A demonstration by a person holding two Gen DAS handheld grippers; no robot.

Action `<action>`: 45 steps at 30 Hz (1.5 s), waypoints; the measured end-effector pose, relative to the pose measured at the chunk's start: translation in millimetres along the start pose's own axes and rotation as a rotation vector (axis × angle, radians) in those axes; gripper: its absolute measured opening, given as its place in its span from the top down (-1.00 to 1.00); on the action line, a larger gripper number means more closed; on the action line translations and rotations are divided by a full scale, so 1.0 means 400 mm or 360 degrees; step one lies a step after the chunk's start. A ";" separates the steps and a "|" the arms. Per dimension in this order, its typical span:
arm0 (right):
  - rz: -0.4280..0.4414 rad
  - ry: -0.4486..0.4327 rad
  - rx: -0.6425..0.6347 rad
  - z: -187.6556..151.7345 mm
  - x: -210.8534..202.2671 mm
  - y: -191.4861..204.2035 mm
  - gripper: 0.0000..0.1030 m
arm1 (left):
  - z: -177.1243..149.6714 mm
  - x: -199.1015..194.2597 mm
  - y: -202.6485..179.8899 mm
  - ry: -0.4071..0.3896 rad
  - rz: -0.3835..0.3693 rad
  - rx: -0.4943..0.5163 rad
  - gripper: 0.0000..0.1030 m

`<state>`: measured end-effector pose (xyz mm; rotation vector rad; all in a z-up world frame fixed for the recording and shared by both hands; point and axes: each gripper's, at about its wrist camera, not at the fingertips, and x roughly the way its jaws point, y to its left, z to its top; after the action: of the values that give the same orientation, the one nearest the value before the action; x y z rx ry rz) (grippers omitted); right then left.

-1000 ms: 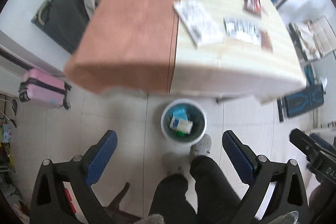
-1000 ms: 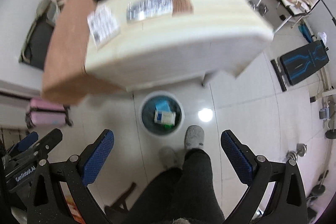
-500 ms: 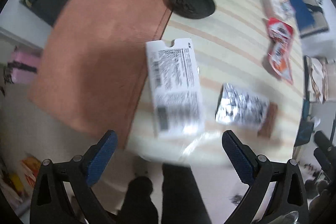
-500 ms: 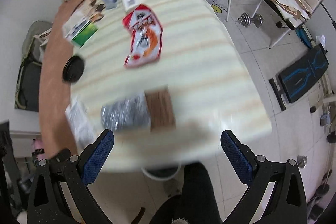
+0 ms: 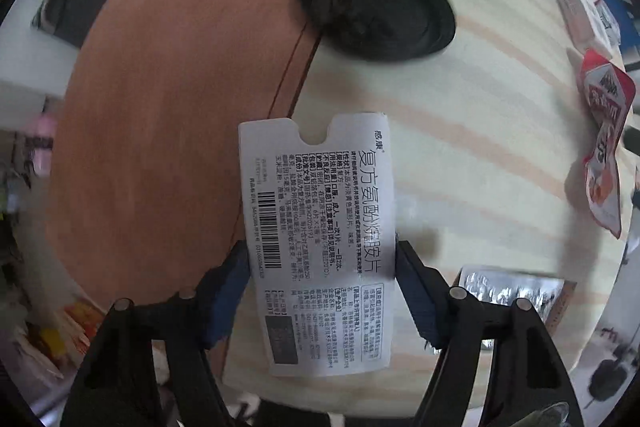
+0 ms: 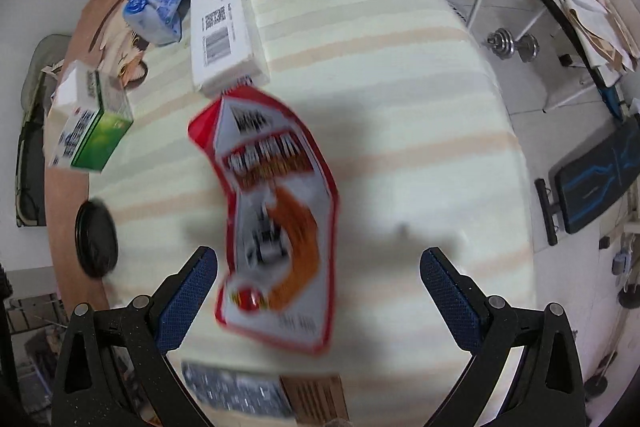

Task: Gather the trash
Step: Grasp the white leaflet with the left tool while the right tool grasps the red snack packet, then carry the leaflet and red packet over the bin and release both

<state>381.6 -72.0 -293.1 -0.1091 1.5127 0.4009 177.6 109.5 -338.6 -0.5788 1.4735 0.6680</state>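
Left wrist: left gripper (image 5: 323,277) pinches flattened medicine box (image 5: 316,243) (right gripper (image 6: 320,291) wide).

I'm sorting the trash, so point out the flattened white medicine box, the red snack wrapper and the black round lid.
flattened white medicine box (image 5: 316,239), left wrist view, printed middle.
red snack wrapper (image 6: 276,211), right wrist view, centre.
black round lid (image 5: 374,7), left wrist view, centre.

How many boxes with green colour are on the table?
1: the green and white box stands near the table's left side, beside the brown cloth, beyond the black round lid. Others may be hidden outside the views.
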 end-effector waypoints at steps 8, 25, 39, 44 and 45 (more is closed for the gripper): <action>-0.0057 -0.0087 -0.0132 0.024 0.041 0.090 0.29 | 0.037 -0.019 -0.003 -0.0079 0.0054 0.0052 -0.35; 0.0247 -0.0282 -0.0051 -0.144 -0.134 0.034 0.44 | -0.146 -0.227 -0.008 -0.0356 -0.0015 0.0192 -0.35; 0.0338 -0.0402 0.0088 -0.643 -0.310 0.018 0.44 | -0.405 -0.381 0.137 -0.0514 -0.0291 0.0457 -0.35; 0.0299 -0.0323 0.0174 -0.894 -0.266 -0.005 0.44 | -0.531 -0.288 0.206 -0.0355 -0.0316 0.0592 -0.35; 0.0283 -0.0285 0.0189 -0.938 -0.242 -0.008 0.44 | -0.555 -0.248 0.221 -0.0302 -0.0315 0.0604 -0.35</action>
<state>26.9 -211.3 -224.0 0.1524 1.3695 0.4492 -38.9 6.9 -241.1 -0.3495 1.3013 0.2688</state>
